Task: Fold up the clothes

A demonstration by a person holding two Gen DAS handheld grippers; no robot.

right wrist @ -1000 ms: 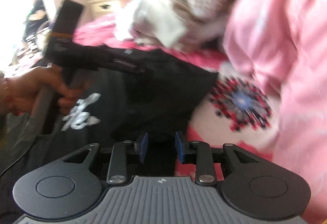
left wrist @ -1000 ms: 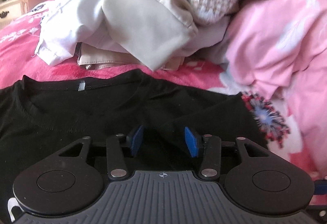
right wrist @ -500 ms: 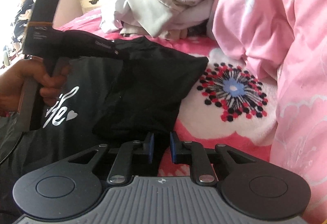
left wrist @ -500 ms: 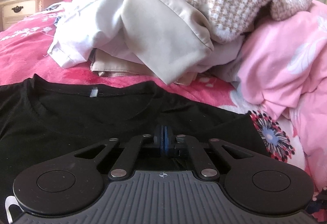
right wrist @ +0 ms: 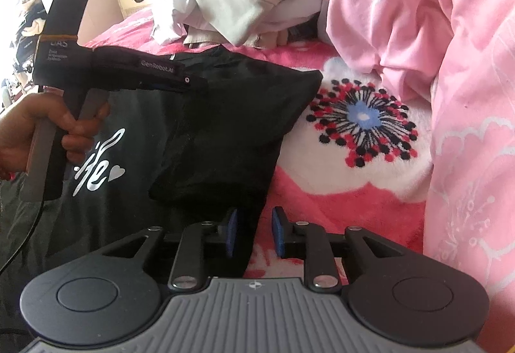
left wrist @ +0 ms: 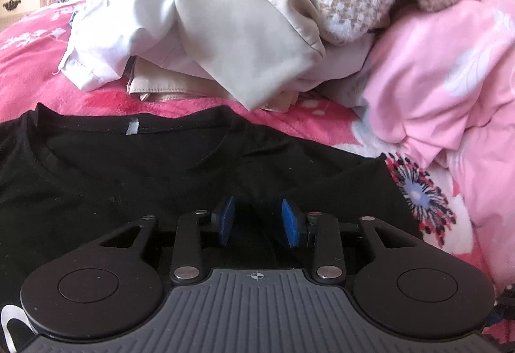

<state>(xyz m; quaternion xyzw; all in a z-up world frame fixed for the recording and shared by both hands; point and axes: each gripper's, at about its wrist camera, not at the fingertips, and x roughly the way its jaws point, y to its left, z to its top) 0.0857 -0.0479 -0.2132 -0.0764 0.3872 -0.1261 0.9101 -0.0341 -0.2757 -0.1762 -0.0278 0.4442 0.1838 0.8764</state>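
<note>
Black cotton T-shirt (left wrist: 135, 179) lies flat across the lower left of both views, sleeve tucked in, so one fold looks done. Left gripper (left wrist: 257, 222) and right gripper (right wrist: 254, 232) have just been opening, nothing pinched. The pale heap of unfolded clothes (left wrist: 225, 14) waits at top.

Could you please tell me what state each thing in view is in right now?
Black T-shirt: flat on the bed, sleeve folded inward.
Left tongs: open, just reopened over the shirt.
Right tongs: open, straddling the shirt's edge.
Clothes pile: heaped, unfolded.
Pink quilt: rumpled.
</note>
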